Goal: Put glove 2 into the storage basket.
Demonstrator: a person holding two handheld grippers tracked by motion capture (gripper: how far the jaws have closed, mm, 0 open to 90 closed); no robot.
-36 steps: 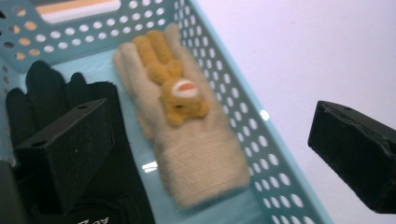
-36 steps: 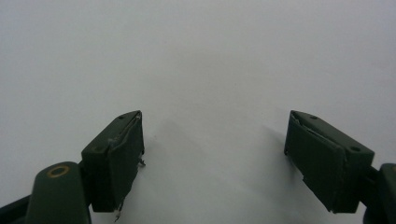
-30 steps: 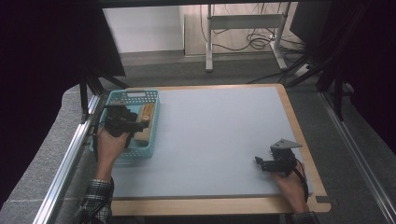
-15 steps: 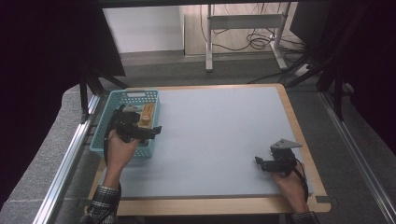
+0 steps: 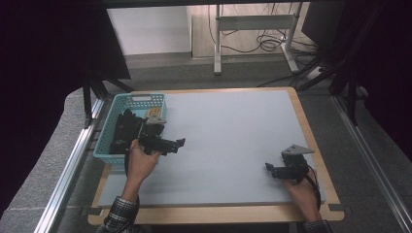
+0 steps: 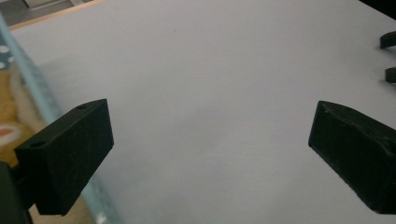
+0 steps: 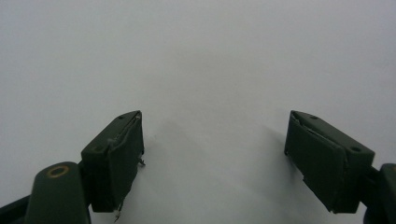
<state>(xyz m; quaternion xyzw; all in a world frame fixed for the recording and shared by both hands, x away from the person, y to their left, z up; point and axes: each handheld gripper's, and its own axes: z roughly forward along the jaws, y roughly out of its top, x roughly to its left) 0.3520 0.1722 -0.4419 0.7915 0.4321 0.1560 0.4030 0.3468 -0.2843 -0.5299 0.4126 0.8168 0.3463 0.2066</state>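
Note:
My left gripper (image 5: 179, 144) hangs open just right of a teal basket (image 5: 138, 98), over the pale grey mat (image 5: 233, 126). In the left gripper view its jaws (image 6: 210, 126) stand wide apart with bare mat between them, and the basket's rim (image 6: 41, 95) runs along the left. My right gripper (image 5: 268, 170) rests near the mat's front right corner and points left. It is open too (image 7: 215, 126), with nothing between its fingers. A tan packet (image 5: 154, 115) and dark items (image 5: 121, 132) lie in the basket.
The mat lies on a wooden table (image 5: 311, 141) with a raised edge. Metal rails (image 5: 73, 165) run along both sides. Behind the table are a white desk frame (image 5: 252, 24) and cables on the floor. The right gripper's jaw tips (image 6: 390, 42) peek in at the left gripper view's right edge.
My left gripper has left the basket and swung right and nearer, out over the mat, with nothing in it. The right gripper has stayed put.

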